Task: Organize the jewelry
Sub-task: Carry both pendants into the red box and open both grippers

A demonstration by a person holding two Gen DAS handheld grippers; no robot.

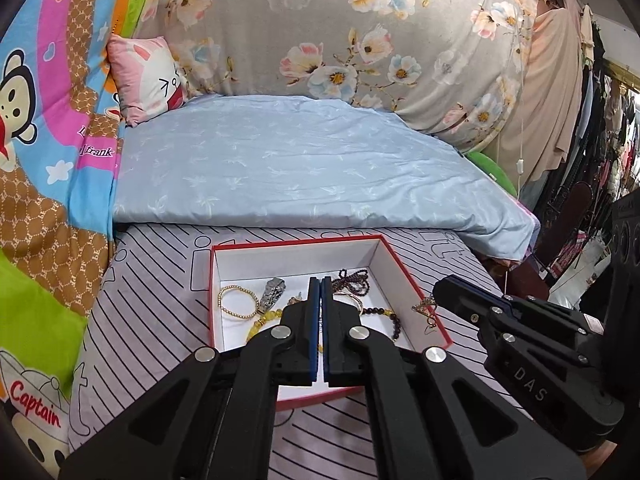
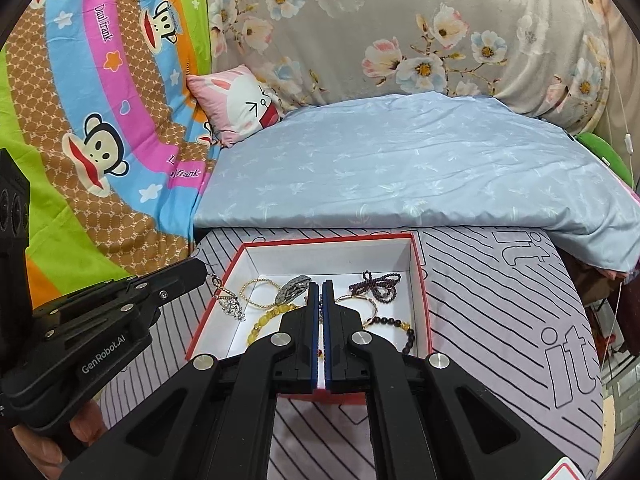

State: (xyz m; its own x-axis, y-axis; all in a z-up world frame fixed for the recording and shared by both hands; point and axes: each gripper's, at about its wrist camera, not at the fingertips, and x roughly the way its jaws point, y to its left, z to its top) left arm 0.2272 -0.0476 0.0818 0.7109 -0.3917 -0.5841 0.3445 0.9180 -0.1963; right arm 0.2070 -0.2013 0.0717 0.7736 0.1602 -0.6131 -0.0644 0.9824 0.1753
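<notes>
Your box (image 2: 425, 280): matt card, red outside, plain white inside. Beaded bracelet (image 2: 260, 290) looks like polished gold metal; yellow beads (image 2: 266, 320) glossy, translucent. Dark bead strand (image 2: 376, 282) glossy. Watch (image 2: 294, 286) is grey metal with a dull shine. Pendant (image 2: 232, 304) sparkles, faceted silver metal. Both claws, left claw (image 1: 320, 280) and right claw (image 2: 323, 283), are matt black plastic, blue pads, bright steel pivot pins. Striped sheet (image 2: 500, 300) and blue quilt (image 2: 400, 168) are soft, creased cloth.

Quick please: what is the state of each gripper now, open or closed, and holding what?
Left gripper: closed, silver pendant hanging from its tip.
Right gripper: closed, small gold piece hanging from its tip.
</notes>
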